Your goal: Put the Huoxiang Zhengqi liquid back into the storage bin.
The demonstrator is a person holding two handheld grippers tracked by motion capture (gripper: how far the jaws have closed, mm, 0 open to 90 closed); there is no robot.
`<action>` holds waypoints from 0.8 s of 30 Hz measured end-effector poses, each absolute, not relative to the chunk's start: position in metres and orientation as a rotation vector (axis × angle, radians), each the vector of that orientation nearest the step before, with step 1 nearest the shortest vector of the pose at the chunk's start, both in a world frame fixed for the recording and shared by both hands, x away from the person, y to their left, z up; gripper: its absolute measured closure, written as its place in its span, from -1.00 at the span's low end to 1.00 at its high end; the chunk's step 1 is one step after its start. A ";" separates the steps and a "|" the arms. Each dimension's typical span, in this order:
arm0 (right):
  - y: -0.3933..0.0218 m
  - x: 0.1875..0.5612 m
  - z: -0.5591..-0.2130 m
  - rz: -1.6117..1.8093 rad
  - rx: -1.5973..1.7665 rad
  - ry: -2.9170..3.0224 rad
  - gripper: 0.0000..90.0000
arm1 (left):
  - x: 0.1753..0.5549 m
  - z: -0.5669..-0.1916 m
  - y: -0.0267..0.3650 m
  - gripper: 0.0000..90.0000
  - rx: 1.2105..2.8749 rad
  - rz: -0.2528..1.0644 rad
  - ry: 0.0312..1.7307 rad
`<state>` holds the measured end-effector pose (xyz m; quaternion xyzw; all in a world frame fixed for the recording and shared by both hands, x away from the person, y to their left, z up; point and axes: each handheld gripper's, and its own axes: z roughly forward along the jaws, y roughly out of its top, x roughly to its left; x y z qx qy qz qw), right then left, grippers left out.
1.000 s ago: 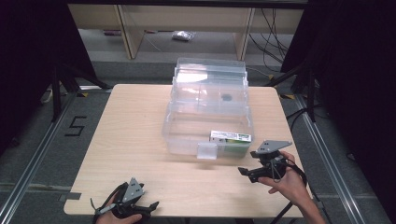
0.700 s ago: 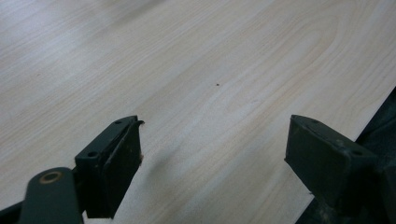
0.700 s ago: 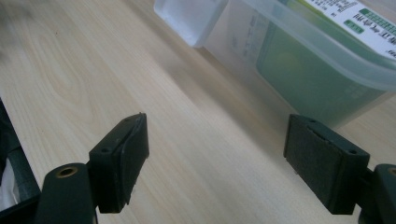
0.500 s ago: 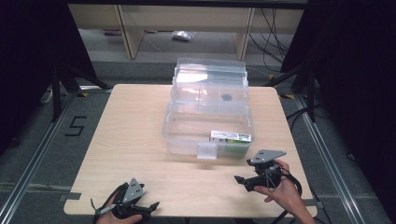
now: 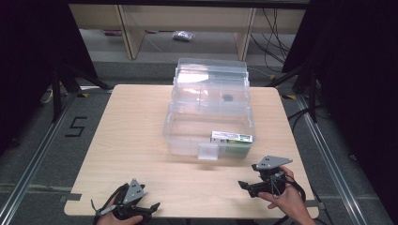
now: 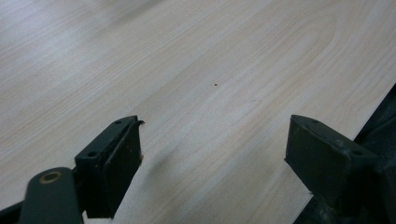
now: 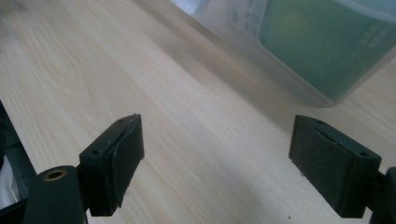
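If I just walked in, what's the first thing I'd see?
A big see-through plastic box in the middle of the wooden table, with its stepped trays spread open. A green packet with a white label lies in its lowest part, at the front right corner. Near the table's front edge, the left hand-held gripper and right hand-held gripper both have open, empty jaws.

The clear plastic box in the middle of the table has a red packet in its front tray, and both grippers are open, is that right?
Not quite: the packet in the clear plastic box is green, as the right gripper view shows. Both the left gripper and right gripper are open.
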<state>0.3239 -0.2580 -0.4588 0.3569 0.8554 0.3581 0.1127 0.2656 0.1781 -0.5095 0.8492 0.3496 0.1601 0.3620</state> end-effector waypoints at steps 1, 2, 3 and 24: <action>-0.258 0.324 -0.462 1.062 1.023 2.504 -0.58 | 0.265 -0.510 0.177 -0.60 2.172 0.410 0.909; -0.259 0.323 -0.462 1.050 1.030 2.516 -0.58 | 0.265 -0.510 0.177 -0.60 2.171 0.410 0.910; -0.258 0.321 -0.464 1.072 1.048 2.497 -0.58 | 0.266 -0.510 0.178 -0.60 2.181 0.413 0.905; -0.258 0.296 -0.484 0.968 1.065 2.575 -0.60 | 0.266 -0.511 0.178 -0.60 2.195 0.420 0.901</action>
